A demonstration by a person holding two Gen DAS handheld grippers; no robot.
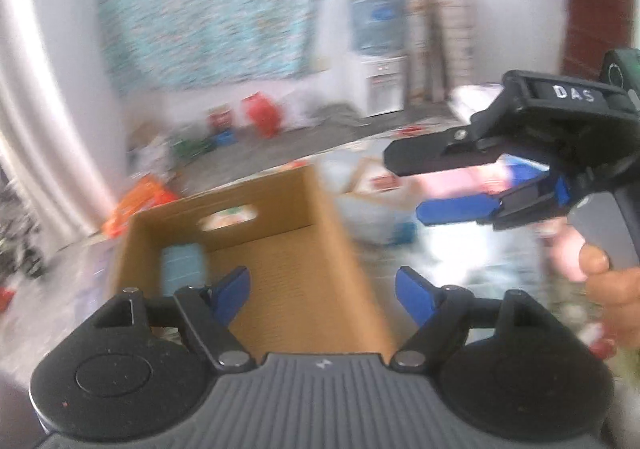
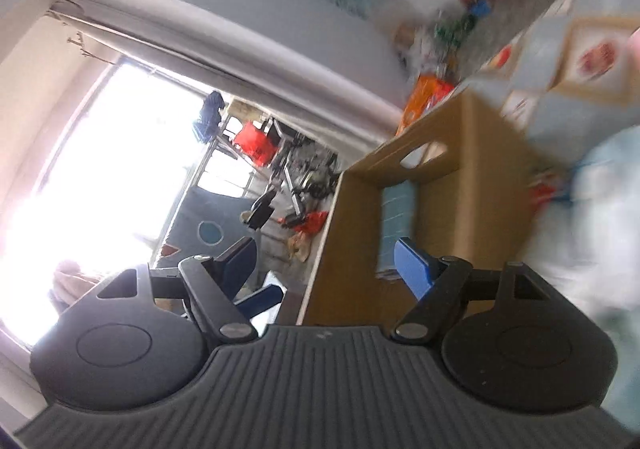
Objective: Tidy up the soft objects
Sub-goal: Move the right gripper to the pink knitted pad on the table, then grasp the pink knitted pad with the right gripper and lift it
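Note:
An open brown cardboard box [image 1: 280,249] stands on the patterned surface, with a light blue soft item [image 1: 182,263] against its left inner wall. My left gripper [image 1: 322,289] is open and empty just above the box's near end. My right gripper [image 1: 416,185] shows at the right of the left wrist view, open and empty, tilted sideways over pink and white soft things [image 1: 460,177]. In the right wrist view the right gripper [image 2: 324,261] is open, with the box [image 2: 460,189] and the blue item [image 2: 396,217] ahead.
A patterned cloth [image 1: 460,257] covers the surface right of the box, with a pale soft heap [image 2: 600,209] on it. Red and orange clutter [image 1: 260,113] lies on the floor by the wall, near a water dispenser [image 1: 380,61]. A bright window [image 2: 100,169] is to the left.

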